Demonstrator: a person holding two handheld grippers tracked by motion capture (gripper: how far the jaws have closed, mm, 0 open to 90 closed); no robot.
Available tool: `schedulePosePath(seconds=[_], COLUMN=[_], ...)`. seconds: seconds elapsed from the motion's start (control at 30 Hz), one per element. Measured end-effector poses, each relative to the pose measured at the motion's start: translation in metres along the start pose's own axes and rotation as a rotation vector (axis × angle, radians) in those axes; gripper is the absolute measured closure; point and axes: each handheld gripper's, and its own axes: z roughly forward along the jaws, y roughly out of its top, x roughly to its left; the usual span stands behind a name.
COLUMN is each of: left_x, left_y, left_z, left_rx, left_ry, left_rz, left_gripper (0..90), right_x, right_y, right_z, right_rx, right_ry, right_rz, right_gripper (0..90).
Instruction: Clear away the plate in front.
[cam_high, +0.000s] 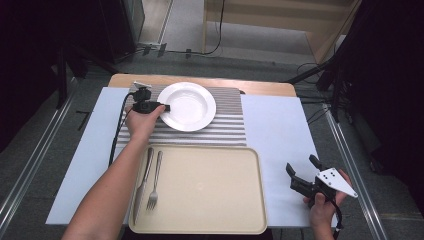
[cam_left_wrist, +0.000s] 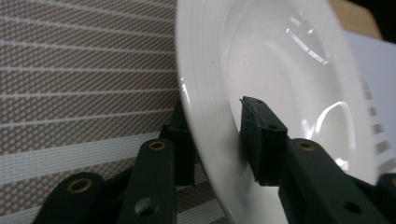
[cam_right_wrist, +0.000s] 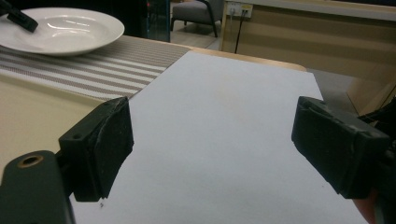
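Your left gripper (cam_high: 161, 107) clamps the white plate's (cam_high: 192, 107) rim on the striped mat (cam_high: 227, 125); your right gripper (cam_high: 302, 172) is released; 1 tray (cam_high: 210, 187) holds a knife (cam_high: 142, 182) and fork (cam_high: 155, 181) nearby.

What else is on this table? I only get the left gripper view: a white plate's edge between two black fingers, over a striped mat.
Observer: A beige tray lies just in front of the mat, nearer the person.
Operator: Anything on it?
Observer: A knife and a fork lie side by side at its left edge; the rest of it is bare.
Operator: And the other hand?
Observer: It holds the right gripper at the table's right, over a white sheet, fingers wide apart with nothing between them.
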Motion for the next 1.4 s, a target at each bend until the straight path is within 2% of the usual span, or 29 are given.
schedulePosePath(seconds=[0.03,0.07,0.13,0.17,0.23,0.43,0.63,0.73,0.8,0.87,0.93,1.0,1.07,1.23,1.27,1.3,1.33,1.4], left_x=[-0.004,-0.009,-0.014,-0.017,-0.017,-0.006,0.007,0.015,0.021,0.022,0.021,0.018,0.016,0.012,0.011,0.009,0.008,0.008], left_y=[0.0,0.0,0.001,0.002,0.001,0.0,-0.003,-0.006,-0.009,-0.012,-0.013,-0.015,-0.015,-0.015,-0.015,-0.015,-0.015,-0.015], left_z=[-0.001,-0.003,-0.006,-0.006,-0.005,-0.004,0.001,0.004,0.006,0.009,0.013,0.015,0.018,0.019,0.019,0.02,0.02,0.019], left_rx=[-0.006,-0.016,-0.028,-0.023,-0.023,-0.011,0.001,0.017,0.015,0.019,0.031,0.031,0.026,0.02,0.021,0.022,0.023,0.022], left_ry=[0.002,-0.013,-0.039,-0.027,-0.026,-0.059,-0.074,-0.076,-0.103,-0.122,-0.116,-0.108,-0.105,-0.076,-0.063,-0.031,-0.017,-0.012], left_rz=[0.017,0.032,0.036,0.043,0.026,-0.023,-0.1,-0.135,-0.18,-0.192,-0.191,-0.181,-0.189,-0.183,-0.178,-0.159,-0.149,-0.156], left_gripper=[74.0,75.7,80.5,80.8,80.8,80.4,78.2,74.1,72.1,71.7,63.4,62.4,57.9,58.9,60.9,64.1,69.8,69.9], right_x=[0.0,0.0,0.0,0.0,0.0,0.0,0.0,0.0,0.0,0.0,0.0,0.0,0.0,0.0,0.0,0.0,0.0,0.0], right_y=[0.0,0.0,0.0,0.0,0.0,0.0,0.0,0.0,0.0,0.0,0.0,0.0,0.0,0.0,0.0,0.0,0.0,0.0], right_z=[0.0,0.0,0.0,0.0,0.0,0.0,0.0,0.001,0.001,0.001,0.001,0.001,0.001,0.001,0.001,0.001,0.001,0.002], right_rx=[0.0,0.0,-0.001,-0.001,-0.001,0.0,0.002,0.001,0.001,0.001,0.001,0.002,0.002,0.001,0.002,0.002,0.002,0.003], right_ry=[-0.001,-0.001,-0.001,0.0,0.0,0.001,-0.001,0.0,-0.001,-0.001,-0.001,-0.002,-0.002,-0.002,-0.002,-0.003,-0.002,-0.003], right_rz=[0.001,0.0,0.0,0.0,-0.001,-0.001,-0.001,-0.003,-0.003,-0.003,-0.003,-0.003,-0.003,-0.004,-0.003,-0.004,-0.004,-0.004], right_gripper=[13.6,13.6,13.6,13.6,13.6,13.6,13.6,13.6,13.6,13.6,13.6,13.6,13.7,13.6,13.7,13.6,13.7,13.6])
